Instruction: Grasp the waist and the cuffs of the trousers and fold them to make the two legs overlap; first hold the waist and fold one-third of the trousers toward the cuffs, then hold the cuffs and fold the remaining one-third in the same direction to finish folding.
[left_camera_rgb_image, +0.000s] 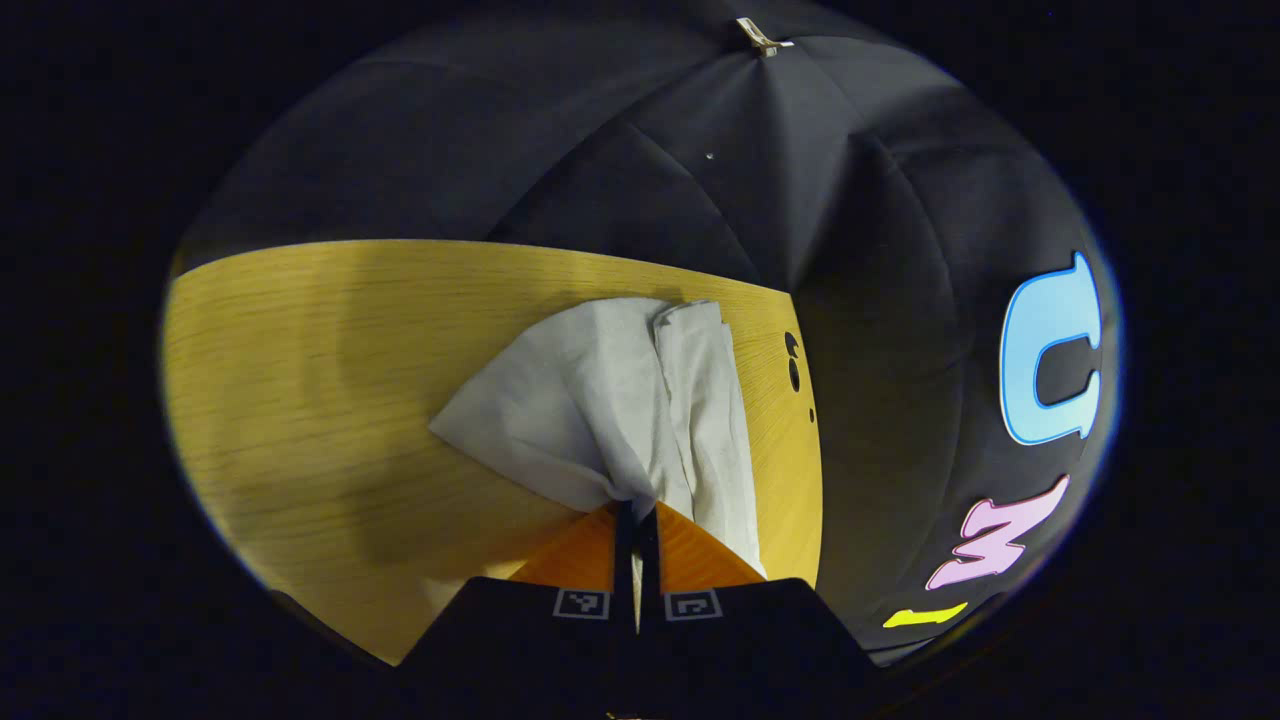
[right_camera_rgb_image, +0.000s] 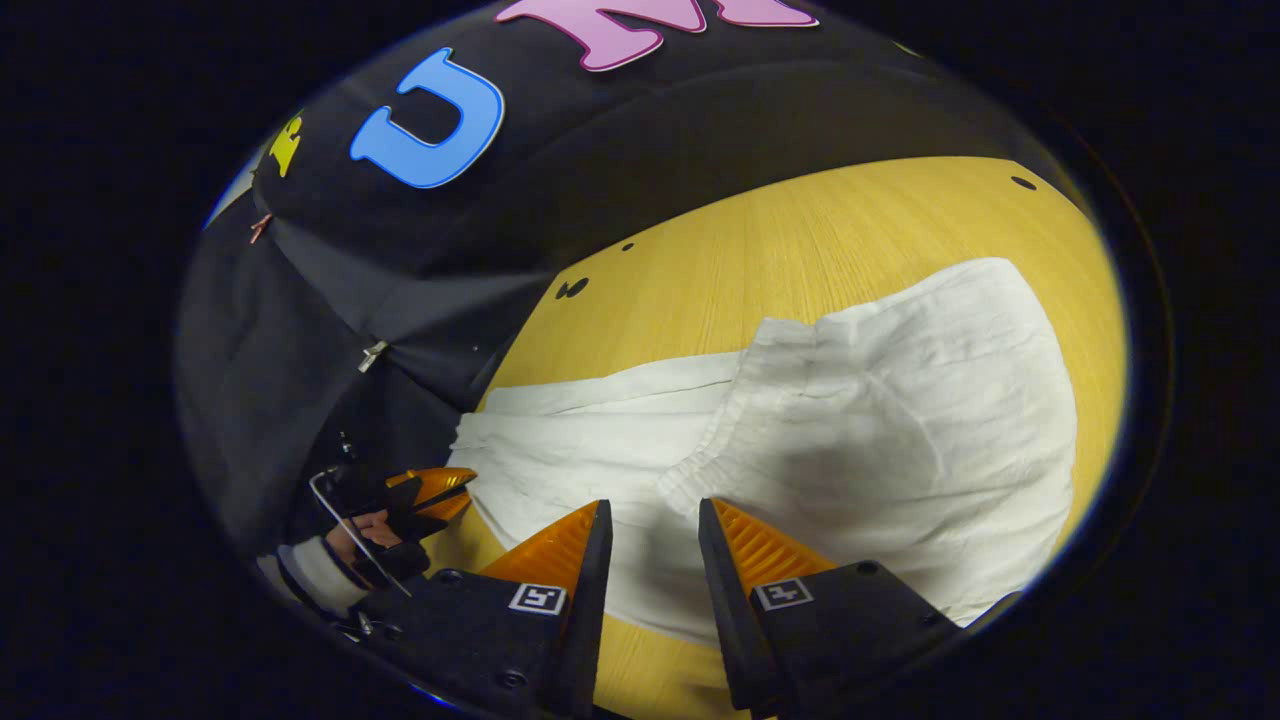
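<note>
Pinching the trousers (left_camera_rgb_image: 610, 400), the left hand-held gripper (left_camera_rgb_image: 637, 515) grips cloth; the right hand-held gripper (right_camera_rgb_image: 650, 520) hovers unclenched.

- A recording booth, not a lived-in room: black cloth (left_camera_rgb_image: 640, 190) hangs as the wall right behind the wooden table (left_camera_rgb_image: 300, 400).
- A metal clip (left_camera_rgb_image: 760, 38) above the table pins the cloth into pleats.
- Another clip (right_camera_rgb_image: 373, 354) fastens the cloth beside the table's edge.
- Small dark holes (left_camera_rgb_image: 793, 362) mark the tabletop near its far corner.
</note>
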